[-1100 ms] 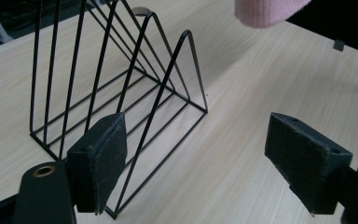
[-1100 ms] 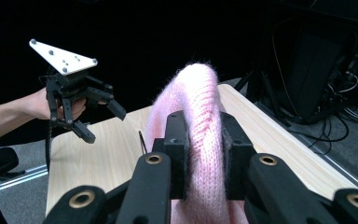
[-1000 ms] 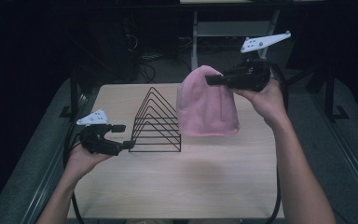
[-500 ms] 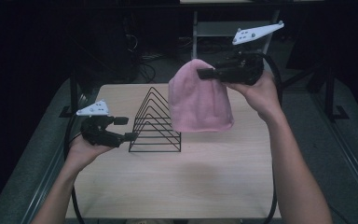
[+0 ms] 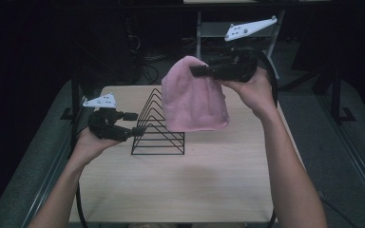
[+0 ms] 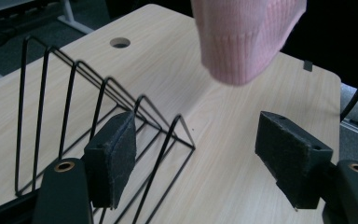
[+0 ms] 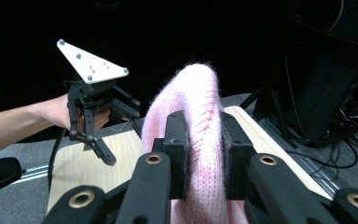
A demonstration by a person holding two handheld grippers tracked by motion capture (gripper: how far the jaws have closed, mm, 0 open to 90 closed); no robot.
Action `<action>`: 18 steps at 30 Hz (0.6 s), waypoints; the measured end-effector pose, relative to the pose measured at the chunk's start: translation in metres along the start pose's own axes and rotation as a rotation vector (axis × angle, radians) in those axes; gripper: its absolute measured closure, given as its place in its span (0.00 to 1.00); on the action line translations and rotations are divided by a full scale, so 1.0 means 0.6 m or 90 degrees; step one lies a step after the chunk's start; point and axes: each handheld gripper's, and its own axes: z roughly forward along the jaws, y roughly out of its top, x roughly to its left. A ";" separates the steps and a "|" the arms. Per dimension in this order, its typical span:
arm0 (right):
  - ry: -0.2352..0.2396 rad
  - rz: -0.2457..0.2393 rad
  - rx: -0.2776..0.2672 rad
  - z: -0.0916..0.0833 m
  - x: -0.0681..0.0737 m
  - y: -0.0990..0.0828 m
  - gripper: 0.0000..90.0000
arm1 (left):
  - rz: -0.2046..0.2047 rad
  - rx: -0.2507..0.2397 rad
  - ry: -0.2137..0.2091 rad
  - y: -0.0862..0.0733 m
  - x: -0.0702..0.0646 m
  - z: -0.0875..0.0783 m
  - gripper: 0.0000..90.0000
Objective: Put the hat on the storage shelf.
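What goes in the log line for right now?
right hand-held gripper: shut on pink hat, held above table | left hand-held gripper: open, jaws just closing, nothing between, beside wire rack

Fuzzy pink knit hat, thin black wire rack, matt pale wood-grain table.

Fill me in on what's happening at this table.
A person works with a gripper in each hand. The right gripper is clamped on the top of a pink knit hat and holds it in the air above the wooden table, just behind a black wire rack. The left gripper sits at the rack's left end; its jaws have just been closing a little, with the rack's end wire between the pads but not yet pinched.
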 end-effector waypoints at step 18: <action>0.045 -0.014 -0.015 0.058 0.007 0.031 0.84 | -0.014 0.003 -0.073 0.030 0.010 0.019 0.38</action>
